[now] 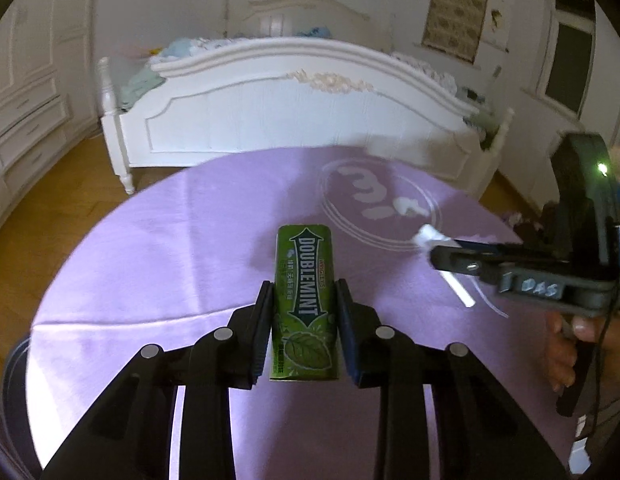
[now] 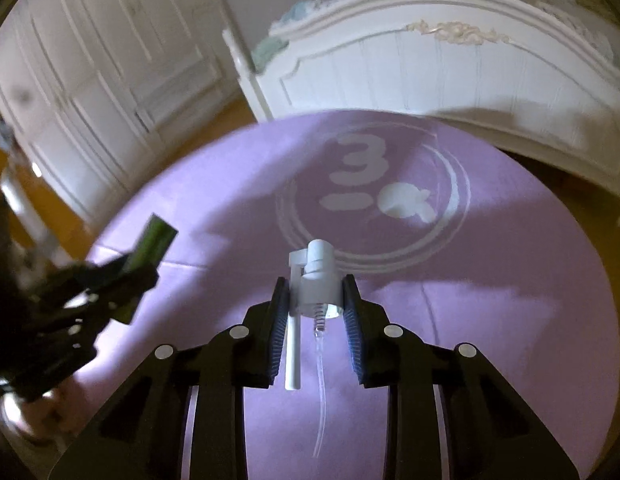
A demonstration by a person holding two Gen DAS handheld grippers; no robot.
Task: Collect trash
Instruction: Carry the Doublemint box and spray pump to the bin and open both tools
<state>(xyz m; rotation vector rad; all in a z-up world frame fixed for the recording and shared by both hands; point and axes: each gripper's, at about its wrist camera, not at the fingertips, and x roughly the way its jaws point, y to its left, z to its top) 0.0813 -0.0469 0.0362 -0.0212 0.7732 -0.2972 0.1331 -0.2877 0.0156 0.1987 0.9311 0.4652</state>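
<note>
**Both claws loaded: gum pack left, spray pump right**

No bin or other container in either view, so nothing to report inside one.

Left gripper point(image 1: 304, 292): clenched on a green Doublemint gum pack point(image 1: 304, 300). Pack sits lengthwise between the two pads, label up, far end sticking out past the fingertips, near end back between the fingers. In the right wrist view the same pack point(image 2: 154, 242) shows at far left, tilted, raised off the cloth, gripper point(image 2: 144, 270) blurred.

Right gripper point(image 2: 316, 292): clenched on a white spray pump head point(image 2: 316, 276). Pads press on the pump's collar from both sides. Nozzle cap points away past the fingertips; a white side arm hangs down along the left pad; spring and clear dip tube point(image 2: 320, 360) trail back toward the camera between the fingers. In the left wrist view this gripper point(image 1: 432, 254) comes in from the right, with the pump point(image 1: 428, 236) at its tip and a hand point(image 1: 570, 344) on the handle below.

Surroundings: a round table under a purple cloth point(image 1: 150, 248) with a white circular logo point(image 2: 372, 196) printed toward the far side. The cloth near both claws is bare. Beyond the table a white bed footboard point(image 1: 294, 116), bedding piled on top; white wardrobe point(image 2: 90, 80) at left, wood floor point(image 1: 50, 200) between. The two grippers are well apart, gum pack left, pump right.
</note>
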